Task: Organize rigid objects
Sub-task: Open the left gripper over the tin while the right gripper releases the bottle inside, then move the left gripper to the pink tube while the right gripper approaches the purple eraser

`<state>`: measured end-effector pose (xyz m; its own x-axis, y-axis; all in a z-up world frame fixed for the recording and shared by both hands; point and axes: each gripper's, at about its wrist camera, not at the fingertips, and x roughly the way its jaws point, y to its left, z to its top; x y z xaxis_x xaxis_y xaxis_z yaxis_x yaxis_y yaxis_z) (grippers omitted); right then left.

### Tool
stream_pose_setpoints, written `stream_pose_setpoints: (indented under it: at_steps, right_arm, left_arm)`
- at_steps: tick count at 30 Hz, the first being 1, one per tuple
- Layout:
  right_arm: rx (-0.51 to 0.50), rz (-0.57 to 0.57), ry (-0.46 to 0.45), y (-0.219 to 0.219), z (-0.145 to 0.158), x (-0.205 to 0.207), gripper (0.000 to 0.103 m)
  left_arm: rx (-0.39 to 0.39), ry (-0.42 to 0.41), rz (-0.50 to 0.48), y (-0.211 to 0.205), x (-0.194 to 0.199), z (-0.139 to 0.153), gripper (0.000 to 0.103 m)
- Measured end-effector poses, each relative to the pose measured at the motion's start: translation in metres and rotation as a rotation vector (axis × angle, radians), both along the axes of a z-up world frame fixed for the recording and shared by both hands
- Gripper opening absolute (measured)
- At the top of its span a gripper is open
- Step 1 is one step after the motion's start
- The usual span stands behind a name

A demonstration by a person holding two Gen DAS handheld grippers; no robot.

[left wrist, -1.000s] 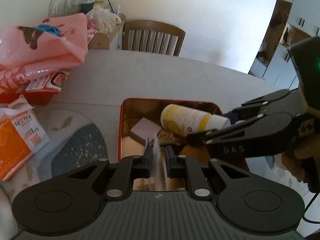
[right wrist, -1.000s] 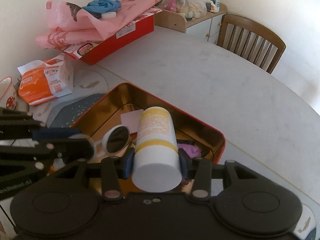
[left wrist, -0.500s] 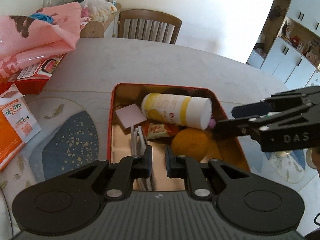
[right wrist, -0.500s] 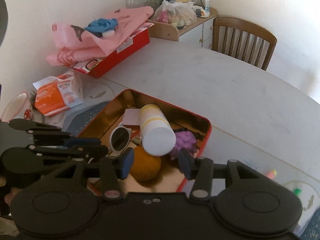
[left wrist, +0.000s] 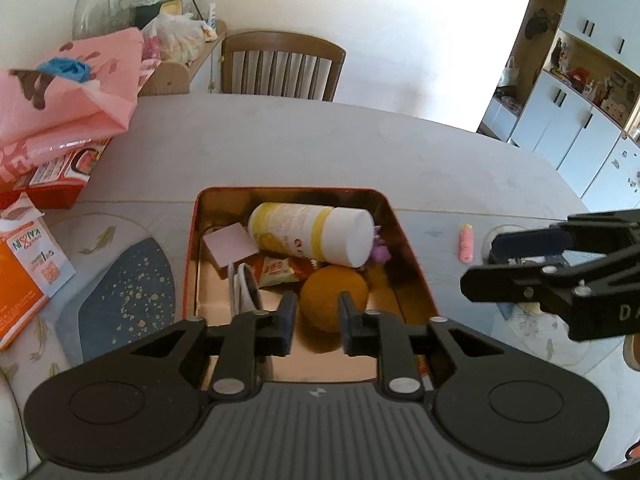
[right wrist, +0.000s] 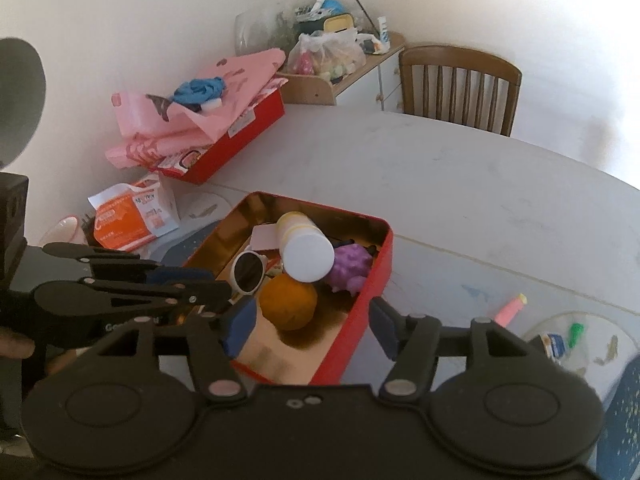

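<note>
Red tin (left wrist: 191, 248), gold inside, sits on the pale table (left wrist: 304, 144) and already holds most of the rigid pieces. White bottle with yellow bands (left wrist: 310, 234) lies on its side across the far half, flat cap toward the right wall. Judged light, hard, smooth plastic; it would roll, so best taken across the barrel. White-framed sunglasses (right wrist: 250, 271) stand on edge by the left wall: thin and fragile, take by the frame, not the dark lens. Orange ball (left wrist: 334, 300) at the near middle, looks slightly fuzzy, probably gives a little. Pink square pad (left wrist: 230, 245) flat in the far left corner; knobbly purple toy (right wrist: 352, 266) by the right wall.

Left gripper (left wrist: 316, 330) hovers over the near end of the tin, jaws opening, nothing between them. Right gripper (right wrist: 310, 326) is above the tin's near right corner, jaws opening wide, empty.

Still outside: a small pink tube (left wrist: 466, 244) on the table right of the tin, likely next.
</note>
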<state>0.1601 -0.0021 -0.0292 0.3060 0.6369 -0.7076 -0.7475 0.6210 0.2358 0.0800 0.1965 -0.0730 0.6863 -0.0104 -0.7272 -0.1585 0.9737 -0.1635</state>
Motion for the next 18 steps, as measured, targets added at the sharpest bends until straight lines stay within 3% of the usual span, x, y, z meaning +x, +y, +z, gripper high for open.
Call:
stream_pose_setpoints:
  at_steps: [6, 10, 15, 18]
  right_arm:
    - [0.031, -0.019, -0.011, -0.026, 0.008, -0.007, 0.072]
    - [0.05, -0.031, -0.024, -0.048, 0.013, -0.01, 0.076]
    - [0.068, -0.063, -0.046, -0.082, 0.016, -0.01, 0.086]
    - [0.077, -0.099, -0.05, -0.106, 0.015, -0.008, 0.095]
  left_arm:
    - [0.018, -0.023, -0.026, -0.02, 0.001, 0.011, 0.031]
    - [0.035, -0.049, -0.039, -0.035, 0.002, 0.017, 0.053]
    - [0.037, -0.062, -0.058, -0.056, 0.006, 0.022, 0.054]
    - [0.039, -0.073, -0.072, -0.073, 0.009, 0.024, 0.06]
